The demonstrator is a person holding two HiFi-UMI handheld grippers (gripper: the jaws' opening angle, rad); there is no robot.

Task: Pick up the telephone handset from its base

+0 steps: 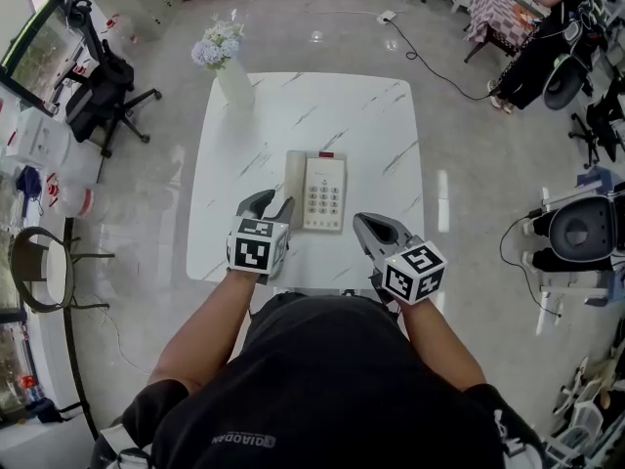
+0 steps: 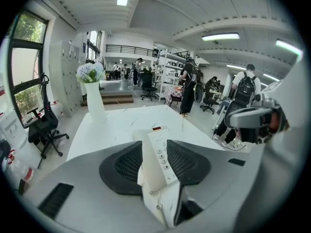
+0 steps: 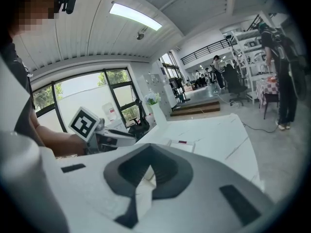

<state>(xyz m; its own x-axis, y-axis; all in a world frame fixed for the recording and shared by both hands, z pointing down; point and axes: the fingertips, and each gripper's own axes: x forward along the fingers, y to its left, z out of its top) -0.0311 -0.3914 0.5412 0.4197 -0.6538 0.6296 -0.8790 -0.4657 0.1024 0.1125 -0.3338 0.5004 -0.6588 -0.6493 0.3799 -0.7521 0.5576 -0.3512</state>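
The telephone handset [image 1: 295, 188] lies in its cradle on the left side of the base [image 1: 325, 193], at the middle of the white marble table [image 1: 391, 125]. Your left gripper [image 1: 270, 204] sits at the handset's near end with its fingers [image 2: 124, 166] spread apart. Seen along the jaws, the handset shows in the gap between the two dark pads, and its coiled cord [image 2: 161, 216] runs down below them. The pads are not clamped on it. Your right gripper [image 1: 365, 224] hangs just off the base's near right corner, apart from the phone, fingers drawn together at the tips with nothing between them. Beyond the fingers, at the table's far left corner, stands a white vase [image 1: 234, 84] of pale flowers.
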